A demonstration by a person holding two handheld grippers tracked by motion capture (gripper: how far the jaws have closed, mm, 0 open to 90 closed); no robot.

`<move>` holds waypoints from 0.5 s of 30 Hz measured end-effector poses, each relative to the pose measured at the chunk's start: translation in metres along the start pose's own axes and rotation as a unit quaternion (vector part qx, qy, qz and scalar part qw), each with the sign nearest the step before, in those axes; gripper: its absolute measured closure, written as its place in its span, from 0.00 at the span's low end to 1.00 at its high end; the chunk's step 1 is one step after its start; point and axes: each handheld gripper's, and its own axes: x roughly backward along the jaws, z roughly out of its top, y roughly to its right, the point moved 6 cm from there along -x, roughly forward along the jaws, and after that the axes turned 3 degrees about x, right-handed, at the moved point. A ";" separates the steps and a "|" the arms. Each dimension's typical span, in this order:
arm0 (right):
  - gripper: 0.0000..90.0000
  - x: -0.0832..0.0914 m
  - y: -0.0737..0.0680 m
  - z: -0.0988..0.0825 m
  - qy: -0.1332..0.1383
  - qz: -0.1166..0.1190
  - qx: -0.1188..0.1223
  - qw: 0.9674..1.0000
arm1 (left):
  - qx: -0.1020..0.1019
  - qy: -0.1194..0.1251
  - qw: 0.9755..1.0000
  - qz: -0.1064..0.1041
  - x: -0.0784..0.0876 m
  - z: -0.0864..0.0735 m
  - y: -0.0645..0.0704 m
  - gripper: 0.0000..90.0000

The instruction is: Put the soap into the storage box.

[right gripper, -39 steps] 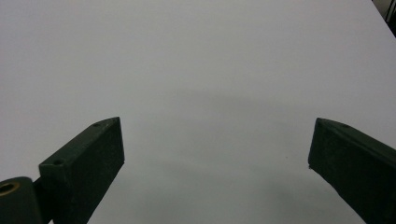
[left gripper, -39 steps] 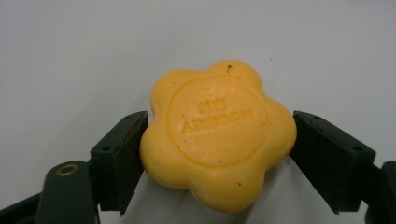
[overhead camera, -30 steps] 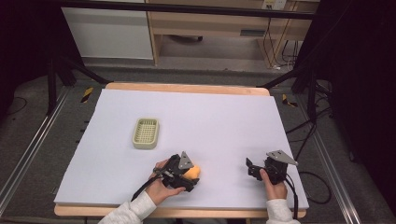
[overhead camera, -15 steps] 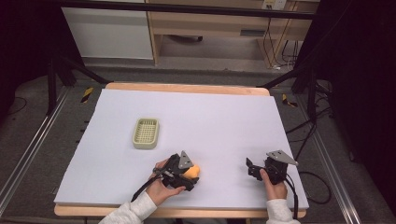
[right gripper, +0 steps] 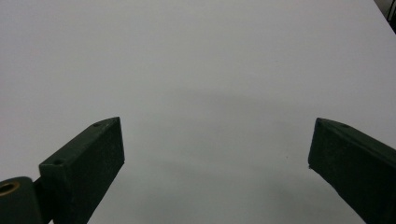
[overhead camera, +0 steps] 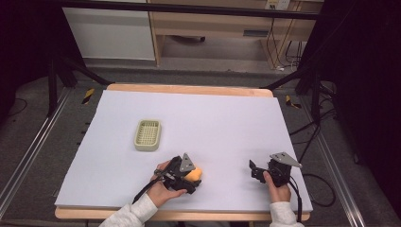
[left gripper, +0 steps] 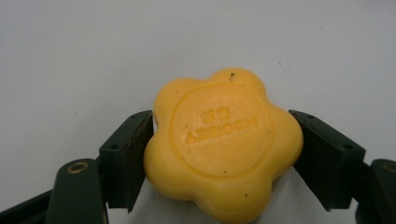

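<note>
Bench (overhead camera: 213,118) first: its pale sheet fills the middle of the high view, with a small slotted soap dish (overhead camera: 147,135) left of centre and well apart from both hands. Lower down, just left of centre, the left hand-held gripper (overhead camera: 189,176) is clenched on a yellow, flower-shaped soap bar (overhead camera: 195,174). In the left gripper view the soap bar (left gripper: 223,142) sits between the two black jaws, each pressing a lobed side, and it looks to be low over the sheet or resting on it; I cannot tell which.

Slipping is my worry. The jaws bear on rounded lobes, not flat faces, so a tilt or a quick swing toward the dish could, I think, let the bar twist or squirt out forward. Squeezing harder might dent it.

The left hand (overhead camera: 163,187) comes in from the bottom edge, forearm angled up and right, with the gripper pointing right. At lower right, the right hand-held gripper (overhead camera: 257,171) sits released, its jaws wide apart over bare sheet, pointing left, with the right hand (overhead camera: 276,187) behind it.
</note>
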 end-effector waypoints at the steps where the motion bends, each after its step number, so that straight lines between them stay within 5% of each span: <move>1: 0.05 0.000 0.000 0.000 0.000 0.000 0.000 1.000 | 0.003 0.001 1.000 -0.001 0.000 0.000 0.000 0.27; 15: 0.05 0.000 0.000 0.000 -0.001 0.000 -0.001 1.000 | 0.026 0.002 1.000 0.007 0.000 0.005 0.000 0.29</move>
